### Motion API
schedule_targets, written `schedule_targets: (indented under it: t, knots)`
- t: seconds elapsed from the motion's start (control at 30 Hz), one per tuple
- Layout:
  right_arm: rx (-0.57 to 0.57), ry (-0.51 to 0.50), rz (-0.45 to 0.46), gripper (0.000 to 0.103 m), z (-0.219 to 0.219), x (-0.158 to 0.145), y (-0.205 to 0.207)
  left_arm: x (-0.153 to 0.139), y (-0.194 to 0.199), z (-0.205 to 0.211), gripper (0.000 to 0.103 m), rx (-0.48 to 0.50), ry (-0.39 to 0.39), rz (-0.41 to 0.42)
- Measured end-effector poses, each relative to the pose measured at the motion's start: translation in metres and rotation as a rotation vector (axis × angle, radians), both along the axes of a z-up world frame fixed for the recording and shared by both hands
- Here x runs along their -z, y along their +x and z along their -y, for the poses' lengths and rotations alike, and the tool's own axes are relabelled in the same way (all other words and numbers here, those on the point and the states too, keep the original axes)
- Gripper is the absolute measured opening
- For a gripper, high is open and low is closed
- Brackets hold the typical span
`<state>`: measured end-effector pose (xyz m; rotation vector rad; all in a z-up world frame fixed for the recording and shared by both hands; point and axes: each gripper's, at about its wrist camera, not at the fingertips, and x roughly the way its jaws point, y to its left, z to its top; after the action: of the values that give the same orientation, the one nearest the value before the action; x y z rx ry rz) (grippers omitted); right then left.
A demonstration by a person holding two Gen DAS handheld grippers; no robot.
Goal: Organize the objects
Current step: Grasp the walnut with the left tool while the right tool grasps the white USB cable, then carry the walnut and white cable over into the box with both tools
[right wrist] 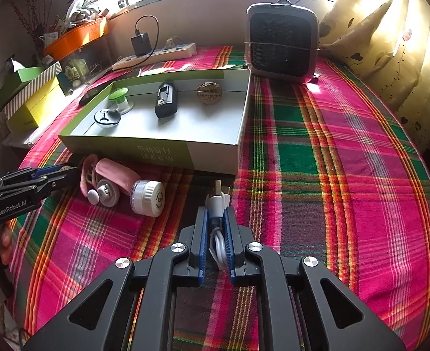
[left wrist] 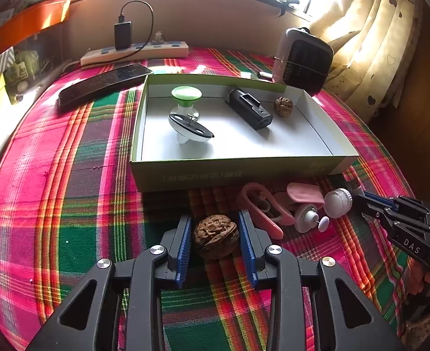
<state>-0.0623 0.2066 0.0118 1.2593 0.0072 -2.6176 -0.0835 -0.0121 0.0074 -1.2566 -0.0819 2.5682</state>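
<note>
The left gripper [left wrist: 215,234] pinched a walnut [left wrist: 215,236] on the plaid tablecloth [left wrist: 83,204], just in front of the green-edged cardboard box [left wrist: 238,172]. The right gripper [right wrist: 215,225] had its jaws pressed onto a coiled white USB cable [right wrist: 217,204], also lying on the cloth near the box's front wall

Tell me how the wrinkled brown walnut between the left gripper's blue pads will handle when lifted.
The wrinkled brown walnut looks hard-shelled, so probably stiff under the left gripper. Its ridged surface should give the blue pads some bite. Being round, it may roll on the plaid tablecloth if it slips.
</note>
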Motion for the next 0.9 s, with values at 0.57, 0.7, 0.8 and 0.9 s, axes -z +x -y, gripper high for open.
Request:
schedule_targets:
  t: [0.57, 0.7, 0.8, 0.9]
  knots:
    - [-0.016, -0.035, -0.041, 0.012, 0.000, -0.013, 0.004, -0.017, 0.001, 0.004, 0.029, -0.008, 0.029, -0.026]
    - [-0.016, -0.041, -0.060, 0.012, 0.001, -0.021, 0.003, -0.023, 0.002, 0.001, 0.029, 0.004, 0.034, -0.040]
    - [-0.018, -0.037, -0.071, 0.012, 0.002, -0.026, 0.002, -0.028, -0.001, -0.001, 0.029, 0.010, 0.038, -0.047]
    - [-0.018, -0.038, -0.082, 0.012, 0.002, -0.031, 0.001, -0.033, -0.003, -0.003, 0.029, 0.015, 0.041, -0.053]
